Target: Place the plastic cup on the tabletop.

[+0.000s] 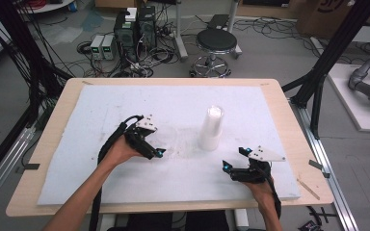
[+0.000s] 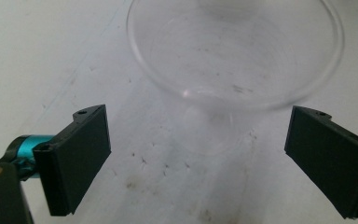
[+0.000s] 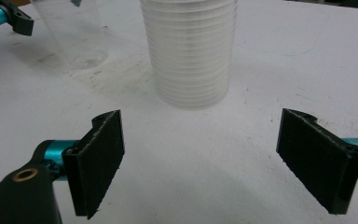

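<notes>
Hard to see: the single clear cup (image 2: 235,56) is nearly invisible in the high view, a faint shape on the white mat (image 1: 101,110) just right of the left gripper (image 1: 158,153); its outline is plain in the two gripper views.
Cut off: the cup's rim runs off the top of the left gripper view; in the right gripper view the cup (image 3: 72,35) and the stack (image 3: 189,51) both lose their tops at the frame edge.
Stack count: the stack (image 1: 211,127) is one column of nested clear cups; the ribs of many rims show, too fine to count.
Single cups: one, standing upright on the mat, left of the stack and apart from it.
Grippers: two, one in each hand.
Left gripper: jaws spread wide, nothing between the pads; the cup stands just ahead of them, untouched.
Right gripper (image 1: 235,159): jaws spread wide, empty, low over the mat, pointed at the stack and well short of it.
Other gripper, far off: a teal and black tip of the left gripper (image 3: 7,16) shows at the top left corner of the right gripper view, beside the cup.
Table (image 1: 58,115): one, light wood, its top mostly covered by the mat.
Mat marks: grey smudges and specks around the cup's base.
</notes>
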Tool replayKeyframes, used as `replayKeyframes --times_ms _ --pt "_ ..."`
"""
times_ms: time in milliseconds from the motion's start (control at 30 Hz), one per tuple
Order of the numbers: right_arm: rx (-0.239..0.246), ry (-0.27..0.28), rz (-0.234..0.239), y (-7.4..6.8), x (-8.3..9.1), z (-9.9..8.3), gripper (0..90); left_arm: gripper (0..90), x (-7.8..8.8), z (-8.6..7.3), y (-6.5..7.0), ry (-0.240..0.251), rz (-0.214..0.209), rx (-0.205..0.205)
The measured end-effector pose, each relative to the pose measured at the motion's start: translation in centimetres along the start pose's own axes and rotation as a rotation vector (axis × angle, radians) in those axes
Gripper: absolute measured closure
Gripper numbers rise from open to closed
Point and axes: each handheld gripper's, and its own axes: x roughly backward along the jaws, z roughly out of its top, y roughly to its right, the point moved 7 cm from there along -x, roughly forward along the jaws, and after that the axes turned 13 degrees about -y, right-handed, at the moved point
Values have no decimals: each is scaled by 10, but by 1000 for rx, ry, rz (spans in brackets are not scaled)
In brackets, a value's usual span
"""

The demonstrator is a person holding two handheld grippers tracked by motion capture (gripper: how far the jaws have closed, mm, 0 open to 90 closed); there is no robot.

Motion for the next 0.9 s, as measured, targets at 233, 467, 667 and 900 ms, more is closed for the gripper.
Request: replayKeyframes --times_ms 233,467,667,900 --pt "-4 16 -2 1 1 0 151 68 20 -32 9 100 36 73" --pt "-10 37 -6 1 5 -1 151 68 44 -78 17 256 130 216" --pt "-7 31 2 0 4 -1 151 68 54 -98 24 276 149 259" --pt "-5 34 1 0 4 -1 151 68 60 -103 29 308 177 255"
